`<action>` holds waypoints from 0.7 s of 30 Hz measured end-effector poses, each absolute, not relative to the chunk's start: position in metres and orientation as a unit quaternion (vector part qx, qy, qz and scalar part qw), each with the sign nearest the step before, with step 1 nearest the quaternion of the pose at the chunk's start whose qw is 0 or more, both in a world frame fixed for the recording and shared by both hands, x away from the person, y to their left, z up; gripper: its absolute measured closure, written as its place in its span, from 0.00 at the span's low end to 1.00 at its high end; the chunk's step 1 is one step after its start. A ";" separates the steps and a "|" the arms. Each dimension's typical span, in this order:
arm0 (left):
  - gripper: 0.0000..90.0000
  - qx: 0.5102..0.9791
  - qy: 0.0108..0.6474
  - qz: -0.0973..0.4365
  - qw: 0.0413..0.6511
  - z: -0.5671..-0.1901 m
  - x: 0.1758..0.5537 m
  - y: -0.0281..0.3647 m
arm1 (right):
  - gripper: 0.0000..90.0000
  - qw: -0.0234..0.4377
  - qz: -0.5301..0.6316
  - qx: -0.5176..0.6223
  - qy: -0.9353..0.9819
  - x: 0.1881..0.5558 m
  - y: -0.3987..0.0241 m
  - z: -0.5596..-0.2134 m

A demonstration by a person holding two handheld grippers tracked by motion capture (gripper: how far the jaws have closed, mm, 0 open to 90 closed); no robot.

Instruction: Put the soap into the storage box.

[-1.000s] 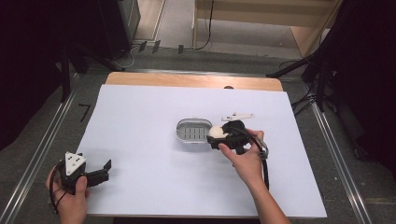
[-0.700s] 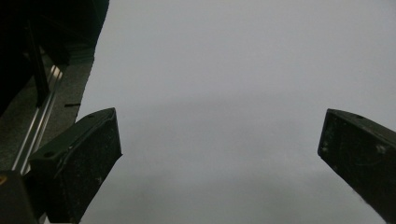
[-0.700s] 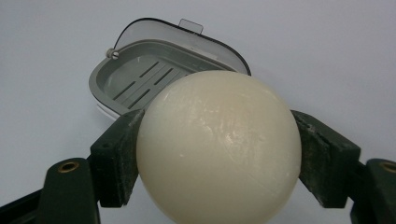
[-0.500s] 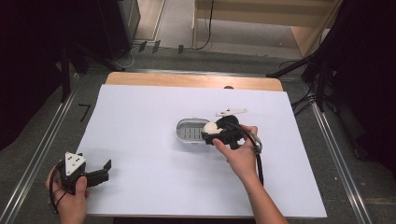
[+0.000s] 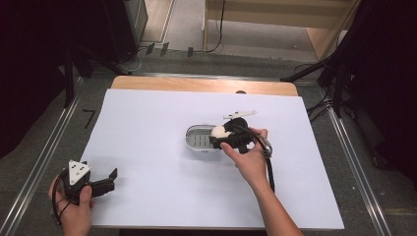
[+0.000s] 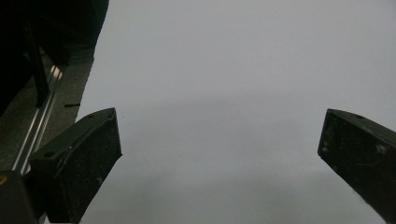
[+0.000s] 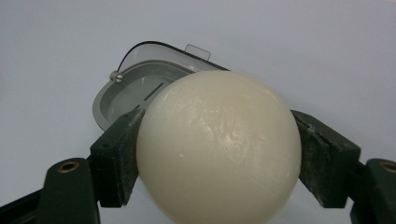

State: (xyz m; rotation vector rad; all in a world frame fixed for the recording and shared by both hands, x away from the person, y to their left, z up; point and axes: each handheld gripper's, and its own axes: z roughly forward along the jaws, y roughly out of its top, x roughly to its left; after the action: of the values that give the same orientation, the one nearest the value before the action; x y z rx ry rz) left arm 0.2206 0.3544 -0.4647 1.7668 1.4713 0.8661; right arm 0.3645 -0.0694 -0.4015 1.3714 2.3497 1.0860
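A cream-white rounded bar of soap is clamped between the jaws of my right gripper. In the high view the soap hangs over the right end of a grey oval soap dish with a slotted floor. The dish lies just beyond the soap in the right gripper view, its clear rim showing. My left gripper rests at the table's front left corner, held in a hand. Its jaws stand wide apart over bare white sheet, and the left gripper holds nothing.
A white sheet covers the wooden table. Metal rails run along both sides of the table. Dark stands and cables crowd the floor behind it. A black cable trails from the right gripper along the forearm.
My right gripper has carried the soap leftwards, from beside the dish's right end to above that end. The left gripper has stayed still.
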 end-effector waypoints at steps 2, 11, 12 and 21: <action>0.00 0.678 0.564 0.332 0.336 -0.465 0.221 0.355 | 0.28 0.105 0.367 0.463 0.800 0.366 -0.067 -0.402; 0.00 0.677 0.563 0.332 0.338 -0.465 0.220 0.355 | 0.28 0.103 0.363 0.459 0.805 0.372 -0.051 -0.403; 0.00 0.677 0.563 0.332 0.338 -0.465 0.220 0.355 | 0.28 0.103 0.363 0.457 0.805 0.372 -0.049 -0.403; 0.00 0.677 0.563 0.332 0.339 -0.465 0.220 0.355 | 0.28 0.097 0.357 0.460 0.807 0.379 -0.038 -0.407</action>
State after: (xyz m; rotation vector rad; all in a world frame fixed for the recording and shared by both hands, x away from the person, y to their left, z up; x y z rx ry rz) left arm 0.2204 0.3549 -0.4648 1.7629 1.4661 0.8637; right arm 0.3786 -0.0382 -0.4073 1.3629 2.3893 1.0586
